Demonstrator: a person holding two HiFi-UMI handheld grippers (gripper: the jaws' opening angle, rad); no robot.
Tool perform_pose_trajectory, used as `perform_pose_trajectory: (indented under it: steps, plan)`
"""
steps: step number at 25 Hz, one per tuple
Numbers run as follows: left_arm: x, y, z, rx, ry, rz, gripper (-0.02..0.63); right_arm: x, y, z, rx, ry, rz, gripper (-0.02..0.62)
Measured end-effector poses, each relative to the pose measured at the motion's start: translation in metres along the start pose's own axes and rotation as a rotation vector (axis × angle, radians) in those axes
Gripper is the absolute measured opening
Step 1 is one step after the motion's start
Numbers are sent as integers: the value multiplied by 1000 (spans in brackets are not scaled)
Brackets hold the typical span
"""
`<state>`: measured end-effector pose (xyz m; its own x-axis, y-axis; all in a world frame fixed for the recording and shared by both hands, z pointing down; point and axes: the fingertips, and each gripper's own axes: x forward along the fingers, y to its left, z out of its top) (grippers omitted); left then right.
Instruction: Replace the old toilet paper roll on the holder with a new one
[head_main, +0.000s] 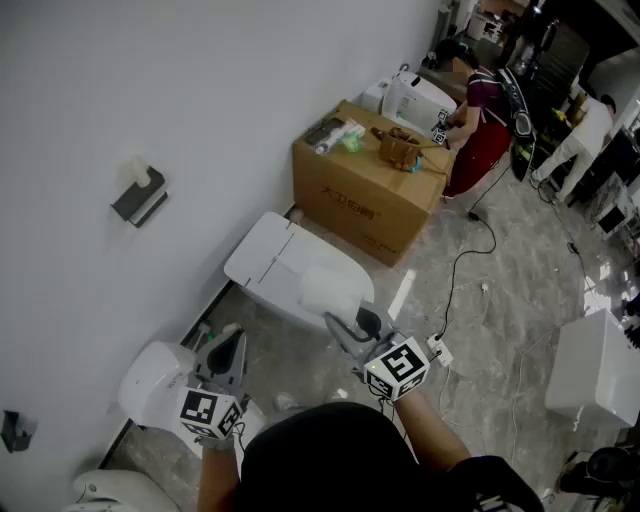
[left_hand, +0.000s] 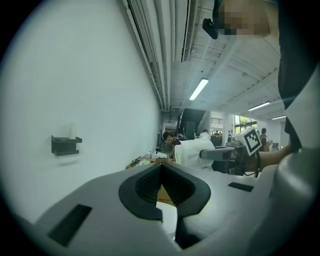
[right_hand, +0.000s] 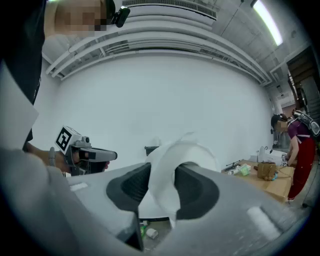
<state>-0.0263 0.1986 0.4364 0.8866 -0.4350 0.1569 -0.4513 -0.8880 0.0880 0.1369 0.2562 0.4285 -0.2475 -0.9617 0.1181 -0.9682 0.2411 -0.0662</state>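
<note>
gripping toilet paper roll in right tool; carton print illegible.

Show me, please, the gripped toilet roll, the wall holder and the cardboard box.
toilet roll (right_hand: 165, 170), right gripper view, its side
wall holder (head_main: 140, 200), head view, dark bracket
cardboard box (head_main: 350, 200), head view, front face

- Toilet paper roll: white.
- Holder: black, against a white wall.
- Left gripper and right gripper: grey bodies, black jaw pads, cubes patterned with black-and-white squares.
- Toilet: white.
- Cardboard box: brown.
- Floor: grey, mottled like marble.
- Cable: black.
- Garment of the person by the box: dark red.
</note>
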Motion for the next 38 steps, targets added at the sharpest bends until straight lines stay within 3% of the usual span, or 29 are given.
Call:
perform_pose_trajectory:
  steps: [13,27,32,38]
  plan:
    - [-9,36,-5,-21,-8,-26,14,32,23,0,-13,15,-7,143]
    - [-46,110,-29,-57,-13,-14,14,90,56,-3,-40,33,-30,144]
    - [-31,121,-32,-86,-10,9,14,108,40,1,-52,44,-13,144]
    - [21,135,-26,-77,3,21,14,137,-10,1,-39,43,1,144]
